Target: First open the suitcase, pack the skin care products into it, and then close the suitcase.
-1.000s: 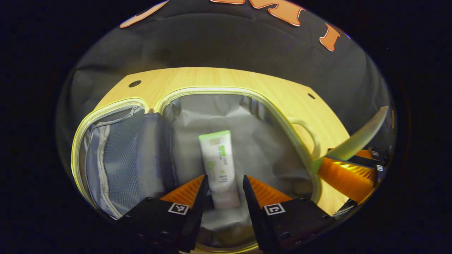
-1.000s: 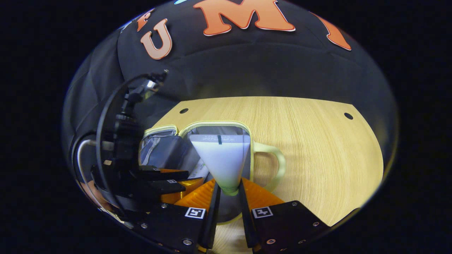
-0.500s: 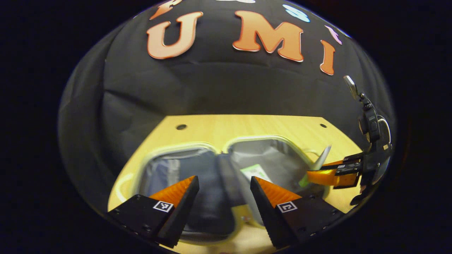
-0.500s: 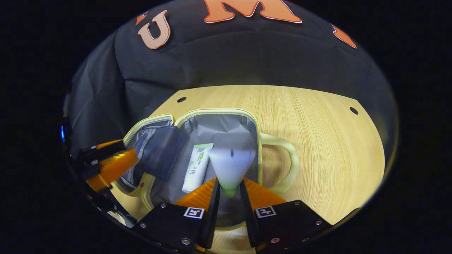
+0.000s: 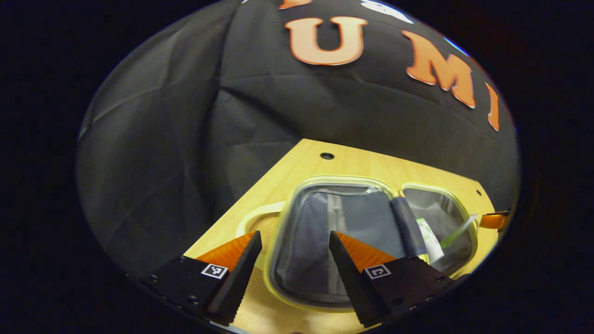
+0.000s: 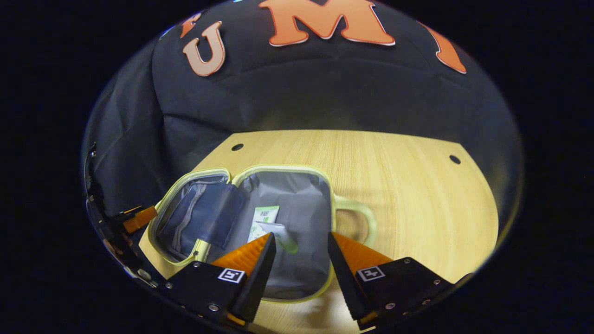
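Observation:
The pale green suitcase lies open flat on the wooden table. Its grey-lined half holds a white tube with a green end. A second white tube lies slanted across the first one's lower part. My right gripper hangs open just above and in front of them, nothing between its fingers. In the left gripper view the suitcase is seen from its mesh-pocket side, with the tubes in the far half. My left gripper is open over the pocket half's near edge.
A curved green handle sticks out from the suitcase's right side. The left gripper's orange finger shows at the left beside the pocket half. Bare table stretches to the right and behind. The black cloth wall stands behind.
My right gripper opened and let go of the second tube, which now lies in the suitcase on the first. My left gripper drew back from the first tube and swung over the pocket side.

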Motion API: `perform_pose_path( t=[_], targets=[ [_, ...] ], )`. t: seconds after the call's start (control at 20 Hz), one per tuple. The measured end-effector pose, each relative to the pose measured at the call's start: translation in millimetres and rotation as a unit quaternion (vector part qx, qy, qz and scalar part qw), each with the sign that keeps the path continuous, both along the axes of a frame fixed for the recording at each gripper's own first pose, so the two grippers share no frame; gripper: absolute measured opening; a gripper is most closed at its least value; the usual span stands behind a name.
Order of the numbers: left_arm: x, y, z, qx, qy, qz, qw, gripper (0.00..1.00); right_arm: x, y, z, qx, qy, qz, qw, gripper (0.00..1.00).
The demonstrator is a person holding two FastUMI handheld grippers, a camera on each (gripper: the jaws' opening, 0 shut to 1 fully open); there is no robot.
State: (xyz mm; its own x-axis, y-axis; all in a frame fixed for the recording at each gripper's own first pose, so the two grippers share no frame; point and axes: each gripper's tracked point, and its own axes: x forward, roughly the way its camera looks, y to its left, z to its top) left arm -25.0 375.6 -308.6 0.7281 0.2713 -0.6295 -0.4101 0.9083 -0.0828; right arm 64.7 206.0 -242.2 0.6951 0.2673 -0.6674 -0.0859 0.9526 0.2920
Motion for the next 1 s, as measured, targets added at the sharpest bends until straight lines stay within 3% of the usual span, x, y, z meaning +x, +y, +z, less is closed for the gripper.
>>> perform_pose_path(
  t=[0.15, 0.2, 0.25, 0.5, 0.6, 0.65, 0.7, 0.8, 0.85, 0.9, 1.0],
  targets=[
    [-4, 42, -12, -0.022, 0.002, 0.036, 0.999, 0.92, -4, -13, 23, -0.008, -0.026, -0.008, 1.0, 0.81],
    [-2, 51, -15, -0.031, 0.001, 0.037, 0.999, 0.93, -6, -18, 28, -0.007, -0.03, -0.014, 0.999, 0.77],
    [-4, 57, -23, -0.04, 0.006, 0.036, 0.999, 0.93, -9, -26, 34, -0.008, -0.032, -0.022, 0.999, 0.84],
    [8, 73, -57, -0.071, 0.031, 0.022, 0.997, 0.93, -17, -61, 57, -0.022, -0.052, -0.053, 0.997, 0.87],
    [20, 79, -67, -0.065, 0.036, 0.008, 0.997, 0.86, -20, -74, 61, -0.031, -0.056, -0.059, 0.996, 0.88],
    [25, 80, -73, -0.063, 0.04, 0.001, 0.997, 0.89, -23, -80, 62, -0.038, -0.059, -0.058, 0.996, 0.88],
    [32, 82, -77, -0.067, 0.048, -0.002, 0.997, 0.77, -25, -87, 59, -0.05, -0.059, -0.056, 0.995, 0.88],
    [38, 87, -89, -0.068, 0.063, -0.009, 0.996, 0.78, -33, -98, 56, -0.064, -0.057, -0.057, 0.995, 0.89],
    [43, 80, -90, -0.09, 0.059, -0.021, 0.994, 0.77, -35, -99, 57, -0.062, -0.058, -0.06, 0.995, 0.89],
    [49, 74, -90, -0.108, 0.058, -0.028, 0.992, 0.69, -37, -102, 58, -0.059, -0.059, -0.064, 0.994, 0.89],
    [51, 69, -95, -0.107, 0.073, -0.046, 0.991, 0.42, -42, -114, 58, -0.057, -0.058, -0.076, 0.994, 0.89]
  ],
)
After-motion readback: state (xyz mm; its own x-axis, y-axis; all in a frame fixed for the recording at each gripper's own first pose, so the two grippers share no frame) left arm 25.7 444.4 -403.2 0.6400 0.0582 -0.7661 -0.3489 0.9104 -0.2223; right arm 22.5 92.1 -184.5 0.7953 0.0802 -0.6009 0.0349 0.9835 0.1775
